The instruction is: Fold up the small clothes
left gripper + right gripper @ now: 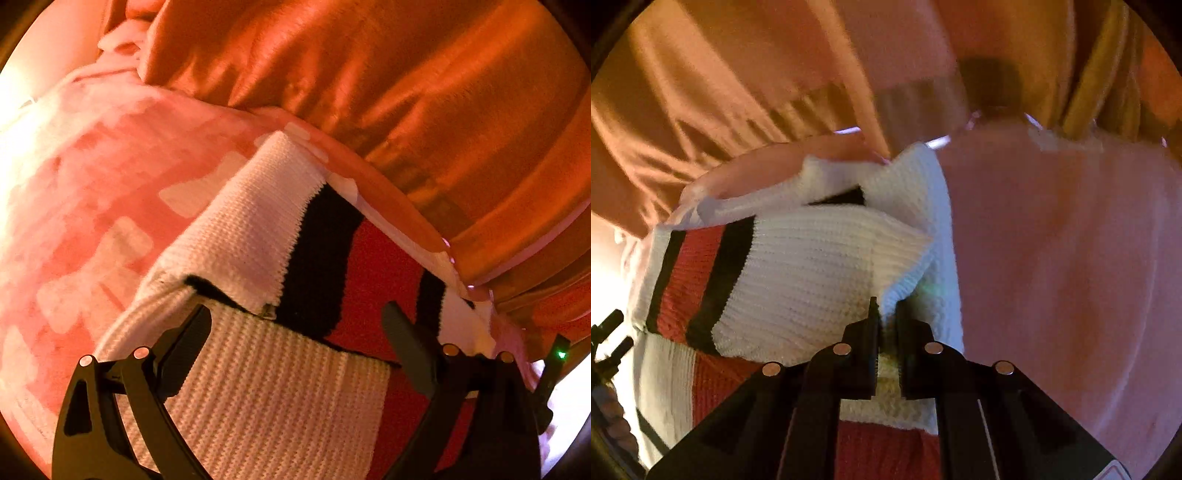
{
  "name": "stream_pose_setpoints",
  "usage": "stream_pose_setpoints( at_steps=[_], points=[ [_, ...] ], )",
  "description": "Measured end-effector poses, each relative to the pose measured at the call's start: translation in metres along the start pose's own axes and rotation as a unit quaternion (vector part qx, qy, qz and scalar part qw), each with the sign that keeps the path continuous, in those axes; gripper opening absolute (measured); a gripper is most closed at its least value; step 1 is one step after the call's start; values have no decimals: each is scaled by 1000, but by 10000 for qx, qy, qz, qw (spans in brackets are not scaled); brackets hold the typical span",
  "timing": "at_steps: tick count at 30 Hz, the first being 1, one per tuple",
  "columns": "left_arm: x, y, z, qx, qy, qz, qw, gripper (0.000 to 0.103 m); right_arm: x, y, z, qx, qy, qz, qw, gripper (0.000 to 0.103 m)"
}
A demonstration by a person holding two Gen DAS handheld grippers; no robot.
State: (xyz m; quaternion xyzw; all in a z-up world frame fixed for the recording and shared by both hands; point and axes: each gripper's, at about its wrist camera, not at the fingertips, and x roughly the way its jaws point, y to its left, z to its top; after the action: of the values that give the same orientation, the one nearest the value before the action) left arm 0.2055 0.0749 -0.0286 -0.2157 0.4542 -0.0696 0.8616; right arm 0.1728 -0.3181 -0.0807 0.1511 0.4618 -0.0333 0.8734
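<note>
Knit garment (258, 229): chunky ribbed knit cloth, matt, rough texture, white with black and red bands; rib rows clearly visible in both views (812, 266). Pink blanket (92, 192): soft fleecy cloth, matt, fuzzy nap, paler blocky patches; in the right wrist view (1071, 258) it looks plain and smooth, blurred. Orange fabric (369, 74): satin-like cloth, glossy sheen, smooth, creased into folds; duller in the right wrist view (720, 92). Left gripper (295, 325): black matt plastic, ridged finger pads, shiny metal rivet heads. Right gripper (886, 317): same black matt plastic, round metal pins.
</note>
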Motion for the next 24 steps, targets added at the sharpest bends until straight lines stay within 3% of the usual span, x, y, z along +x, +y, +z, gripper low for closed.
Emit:
stream_pose_setpoints(
  at_steps=[5,11,16,19,21,23,24],
  points=[
    [3,33,23,-857,166,-405,9954,91,-19,6,2,-131,-188,159,9996,7],
    [-17,62,38,-1209,-108,-287,9922,91,-12,3,5,111,-124,266,9995,7],
    [8,50,20,-1427,556,-741,9854,91,-12,10,4,15,-91,271,9996,8],
    [24,39,15,-1355,651,-755,9857,90,-10,13,2,-19,-54,290,9996,8],
    [31,38,17,-1224,539,-574,9894,78,-9,16,2,-51,-55,299,9995,9],
    [32,43,22,-1101,342,-211,9931,48,-11,19,2,-63,-95,362,9993,9],
    [30,47,24,-1109,286,-122,9933,43,-15,21,4,-56,-154,423,9990,9]
  ],
)
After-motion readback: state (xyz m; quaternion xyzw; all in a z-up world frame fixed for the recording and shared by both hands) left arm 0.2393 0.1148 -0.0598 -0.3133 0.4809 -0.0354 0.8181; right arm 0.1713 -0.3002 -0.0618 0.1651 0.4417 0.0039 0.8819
